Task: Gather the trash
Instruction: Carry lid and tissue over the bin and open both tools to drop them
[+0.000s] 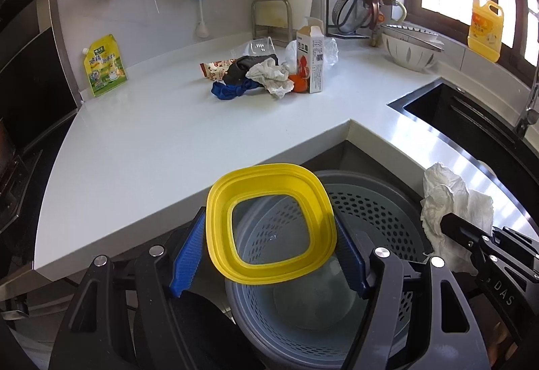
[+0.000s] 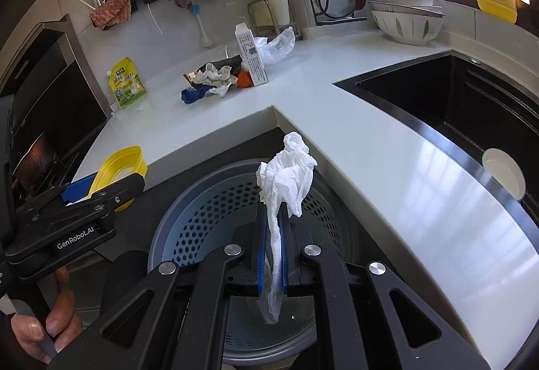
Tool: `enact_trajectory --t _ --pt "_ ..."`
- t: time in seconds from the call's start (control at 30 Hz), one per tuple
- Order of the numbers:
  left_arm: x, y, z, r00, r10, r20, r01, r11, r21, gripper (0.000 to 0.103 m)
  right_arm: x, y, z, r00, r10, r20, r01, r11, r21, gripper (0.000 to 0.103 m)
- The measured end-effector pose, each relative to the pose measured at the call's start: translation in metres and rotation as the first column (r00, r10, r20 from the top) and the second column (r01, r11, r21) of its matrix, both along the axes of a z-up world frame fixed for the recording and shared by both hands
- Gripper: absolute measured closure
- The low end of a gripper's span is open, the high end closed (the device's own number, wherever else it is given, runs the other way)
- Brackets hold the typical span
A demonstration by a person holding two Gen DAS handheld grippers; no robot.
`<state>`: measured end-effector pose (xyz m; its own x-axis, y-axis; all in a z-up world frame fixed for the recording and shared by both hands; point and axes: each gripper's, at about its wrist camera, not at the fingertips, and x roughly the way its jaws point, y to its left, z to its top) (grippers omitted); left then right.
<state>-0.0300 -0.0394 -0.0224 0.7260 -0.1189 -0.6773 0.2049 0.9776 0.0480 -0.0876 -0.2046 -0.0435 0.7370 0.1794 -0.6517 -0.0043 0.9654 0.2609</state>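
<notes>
The left gripper (image 1: 269, 232) holds a yellow plastic lid frame (image 1: 271, 223) across its width; the jaws stand fairly wide, each blue pad (image 1: 188, 255) pressed against an opposite outer edge of the frame, which sits tilted between the fingertips with its open middle showing the bin beneath; in the right wrist view the same frame (image 2: 119, 168) appears at the left, past the edge of the counter.

The right gripper (image 2: 273, 235) is closed almost fully on a crumpled white paper towel (image 2: 286, 181); the towel's thin middle is pinched between the two blue pads, its bunched upper part rises beyond the fingertips, and a twisted tail hangs down behind them; from the left wrist view the towel (image 1: 451, 201) shows at the right, in front of the counter's edge.

Both grippers hang over a grey perforated bin (image 2: 215, 218) standing on the floor in the inner corner of the white counter (image 1: 168, 141); its basket looks empty.

Further back on the counter lies a pile of trash: a white carton (image 1: 311, 62) standing upright, a crumpled tissue (image 1: 273, 78) just beside it, a blue scrap (image 1: 232, 90), a dark cloth (image 1: 247, 67), a snack wrapper (image 1: 215, 68), a clear plastic cup (image 1: 261, 46) on its side and a plastic bag (image 1: 328, 52) behind the carton; a yellow-green pouch (image 1: 104, 67) leans against the wall well apart to the left; a black sink (image 2: 454, 107) lies to the right.

A hand (image 2: 50, 319) grips the left gripper's handle.
</notes>
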Motion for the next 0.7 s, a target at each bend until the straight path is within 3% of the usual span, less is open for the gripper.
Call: enact_trajectory --t 0.33,0.7 --pt "-0.015 0.003 -0.018 1.0 0.001 -0.023 0.0 1.0 0.018 0.035 -0.009 0.022 -0.011 0.999 0.039 -0.029 -0.04 0.999 -0.032 0.096" --pt "-0.009 0.002 -0.044 0.995 -0.025 -0.101 0.027 1.0 0.012 0.034 -0.003 0.024 -0.032 0.995 0.051 -0.083 -0.054 0.998 -0.032 0.096"
